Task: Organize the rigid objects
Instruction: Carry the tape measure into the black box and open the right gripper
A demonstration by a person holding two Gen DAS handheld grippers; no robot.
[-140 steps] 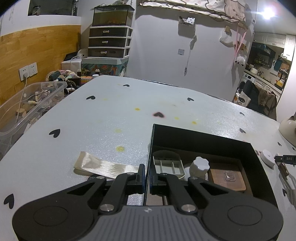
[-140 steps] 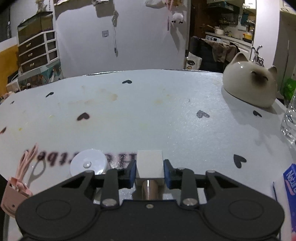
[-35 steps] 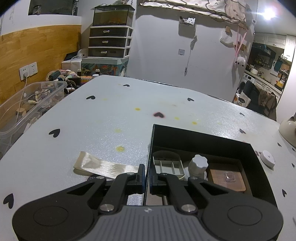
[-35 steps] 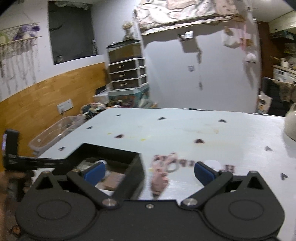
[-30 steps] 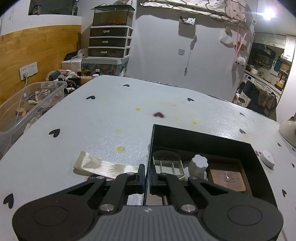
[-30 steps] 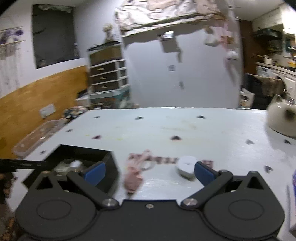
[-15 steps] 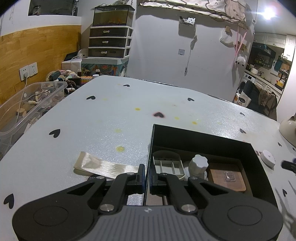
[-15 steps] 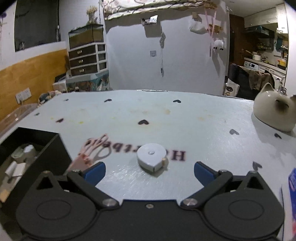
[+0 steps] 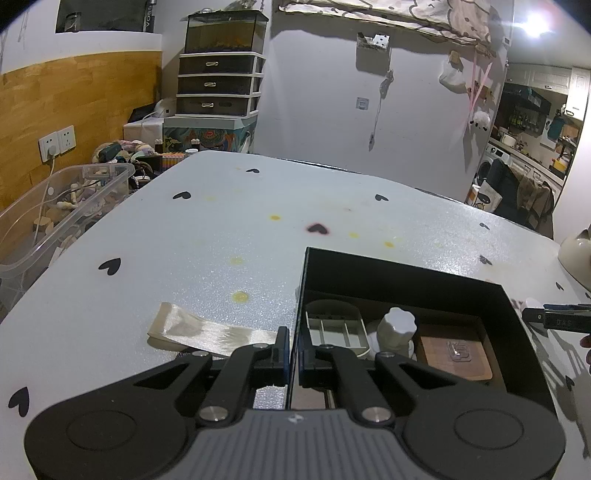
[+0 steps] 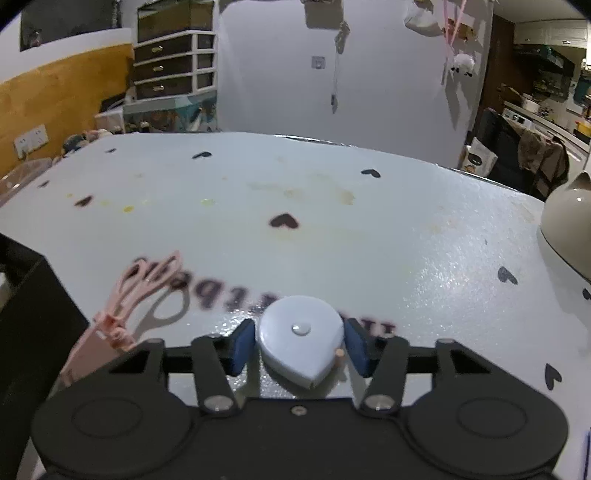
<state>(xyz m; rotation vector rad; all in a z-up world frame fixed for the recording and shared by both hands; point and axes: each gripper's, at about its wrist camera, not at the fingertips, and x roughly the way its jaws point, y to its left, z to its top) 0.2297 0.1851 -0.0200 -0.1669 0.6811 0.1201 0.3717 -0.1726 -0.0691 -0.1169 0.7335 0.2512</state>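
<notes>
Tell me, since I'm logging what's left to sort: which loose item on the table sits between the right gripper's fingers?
The white teardrop-shaped tape measure, bracketed by the right gripper; the pink scissors lie off to its left.

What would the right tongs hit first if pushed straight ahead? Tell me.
The white teardrop-shaped disc, already sitting between the open right tongs, would meet the body first. Beyond it only bare table shows, though depth is hard to judge.

White walls with a wood-panelled section [image 9: 77, 99] at left. A drawer unit [image 9: 219, 85] stands behind the bench [image 9: 221, 229]. A bright lamp [image 9: 535, 27] glares above the kitchen doorway.
</notes>
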